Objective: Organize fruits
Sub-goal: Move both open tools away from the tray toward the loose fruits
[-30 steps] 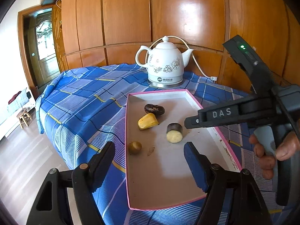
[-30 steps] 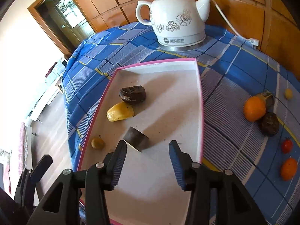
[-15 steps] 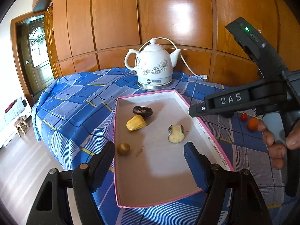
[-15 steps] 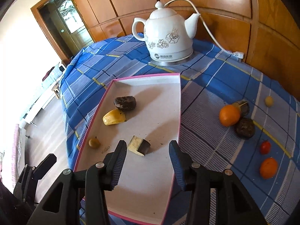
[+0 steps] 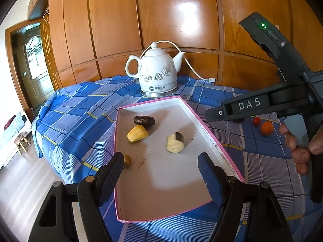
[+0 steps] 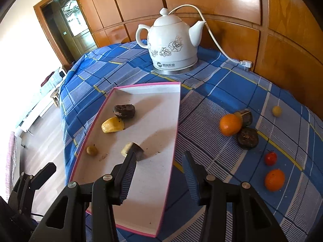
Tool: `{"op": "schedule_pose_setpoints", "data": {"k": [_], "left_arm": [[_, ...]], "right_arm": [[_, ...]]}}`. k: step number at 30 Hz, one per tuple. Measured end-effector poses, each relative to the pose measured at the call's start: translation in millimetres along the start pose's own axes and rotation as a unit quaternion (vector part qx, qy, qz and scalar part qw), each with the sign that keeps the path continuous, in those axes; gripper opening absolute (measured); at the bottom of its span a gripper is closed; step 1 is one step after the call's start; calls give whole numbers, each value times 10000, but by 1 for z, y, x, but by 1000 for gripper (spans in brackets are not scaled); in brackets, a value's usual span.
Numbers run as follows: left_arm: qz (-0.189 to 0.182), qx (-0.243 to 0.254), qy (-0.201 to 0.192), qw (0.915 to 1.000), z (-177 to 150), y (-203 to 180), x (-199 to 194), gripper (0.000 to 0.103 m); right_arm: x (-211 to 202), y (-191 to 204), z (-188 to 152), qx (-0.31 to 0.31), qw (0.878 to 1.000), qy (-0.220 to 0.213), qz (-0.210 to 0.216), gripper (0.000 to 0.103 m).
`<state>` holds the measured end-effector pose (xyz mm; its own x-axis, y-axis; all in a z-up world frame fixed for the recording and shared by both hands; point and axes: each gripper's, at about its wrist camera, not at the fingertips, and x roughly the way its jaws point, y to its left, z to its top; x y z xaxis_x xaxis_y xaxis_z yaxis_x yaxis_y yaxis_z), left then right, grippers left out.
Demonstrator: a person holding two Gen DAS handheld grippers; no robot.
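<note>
Both the left tool [image 5: 160,173] and the right tool [image 6: 158,167] stand apart and empty above the pink-rimmed shallow cardboard tray [image 6: 177,109], while the round orange fruit [image 6: 230,124] beside it could roll off the checked-cloth worktop [image 6: 222,92] if nudged.

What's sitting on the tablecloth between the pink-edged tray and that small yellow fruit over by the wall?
In the right wrist view, a large orange and two dark brown fruits lie between the tray and the small yellow fruit.
</note>
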<state>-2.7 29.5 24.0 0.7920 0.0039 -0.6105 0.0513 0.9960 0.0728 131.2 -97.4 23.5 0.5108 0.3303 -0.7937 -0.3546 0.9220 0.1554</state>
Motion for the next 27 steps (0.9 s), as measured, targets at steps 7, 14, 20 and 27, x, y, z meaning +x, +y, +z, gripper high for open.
{"op": "schedule_pose_setpoints", "data": {"k": [7,14,20,27], "left_arm": [[-4,122,-21,9999,1,-9,-2,76],[-6,205,-48,9998,2,-15,-5,76],[-17,277,-58,9996,3,-20,-5,76],[-36,400,-41,9992,4,-29,-4,76]], "right_arm": [[-7,-10,-3,18,9999,-68,-75,48],[-16,-20,-7,41,9998,-128,-140,48],[-24,-34,-11,66,9995,-144,-274,48],[-38,-65,-16,201,9983,-194,-517,48]]}}
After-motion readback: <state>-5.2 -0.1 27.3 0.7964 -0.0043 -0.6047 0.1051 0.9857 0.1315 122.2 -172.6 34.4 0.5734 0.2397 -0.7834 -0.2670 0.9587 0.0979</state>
